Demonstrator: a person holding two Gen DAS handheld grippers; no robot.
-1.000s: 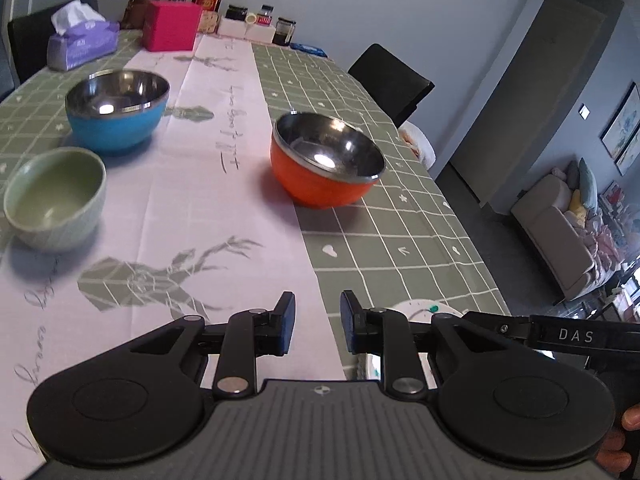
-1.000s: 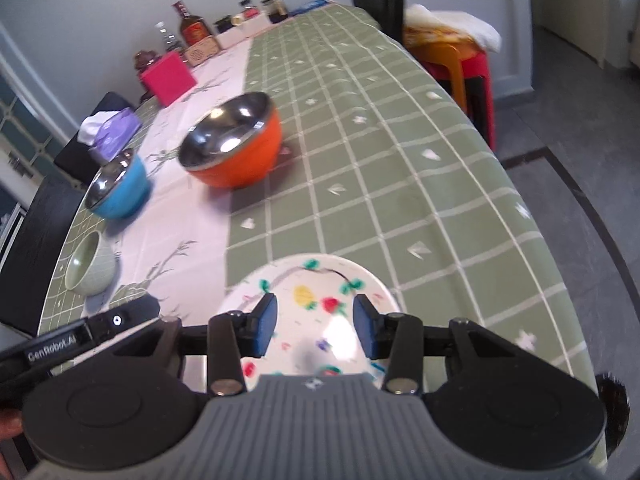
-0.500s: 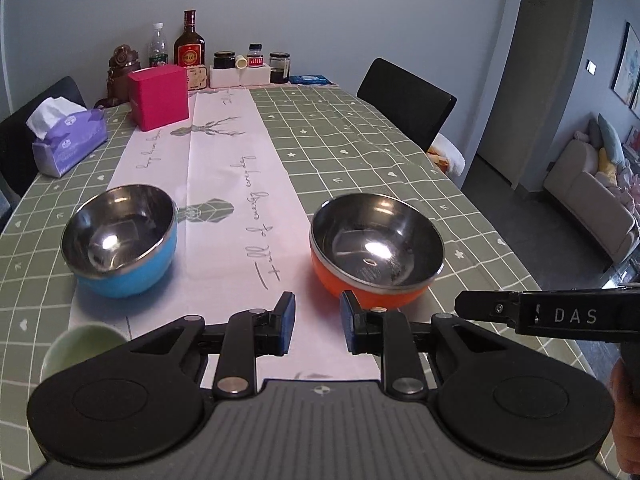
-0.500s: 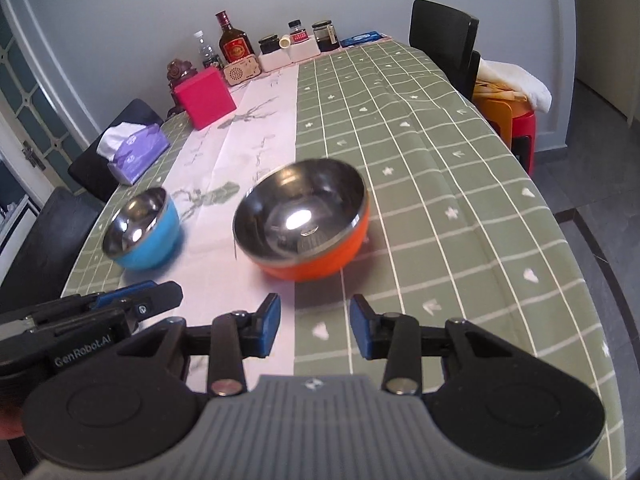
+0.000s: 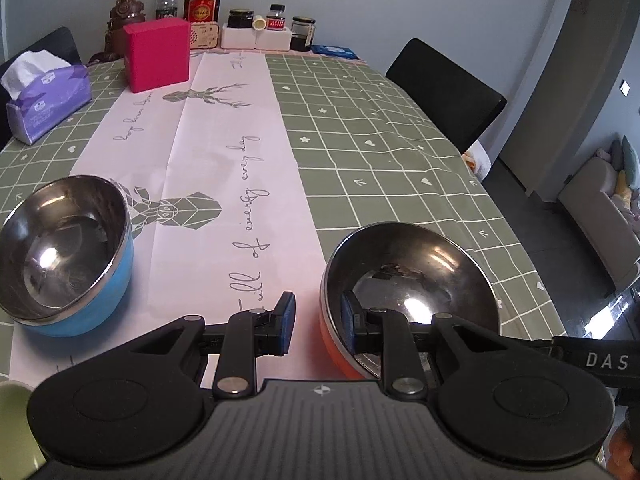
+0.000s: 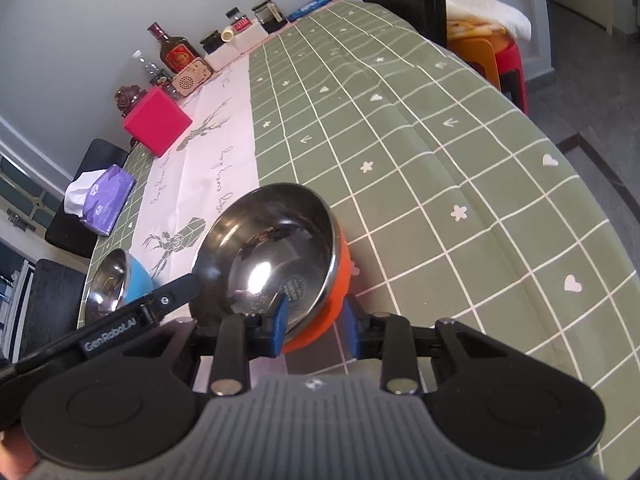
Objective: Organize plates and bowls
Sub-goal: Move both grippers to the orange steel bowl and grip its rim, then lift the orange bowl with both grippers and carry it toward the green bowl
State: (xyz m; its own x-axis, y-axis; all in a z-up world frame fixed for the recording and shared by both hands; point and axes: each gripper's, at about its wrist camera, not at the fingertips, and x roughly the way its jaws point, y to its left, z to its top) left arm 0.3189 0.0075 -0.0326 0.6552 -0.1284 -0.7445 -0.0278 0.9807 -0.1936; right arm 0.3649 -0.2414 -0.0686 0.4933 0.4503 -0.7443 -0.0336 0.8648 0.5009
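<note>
Checked cloth covers surface (image 5: 400, 152). Nearest, both claws gape, gripping nothing — right claw (image 6: 312, 326) and left claw (image 5: 318, 322) each straddle orange bowl's (image 6: 280, 248) near rim. Close squarely, lift level. Blue bowl (image 5: 64, 252) sits left.

A: Tablecloth (image 5: 400, 152)?
B: Olive green, white grid, small white hearts, flowers and arrows. Centre runner (image 5: 224, 152) pale pink, grey geometric deer and grey script.

A: Bowls?
B: Orange bowl (image 5: 334, 350) and blue bowl (image 5: 116, 284), both with mirror-steel interiors. Sliver of a pale green bowl (image 5: 12, 404) at lower left.

A: Far end?
B: Magenta box (image 5: 157, 54); purple tissue pack (image 5: 48, 100), white tissue; dark bottle (image 5: 202, 0), red label.

A: Gripper pads?
B: Blue pads (image 5: 287, 322), black bodies.
</note>
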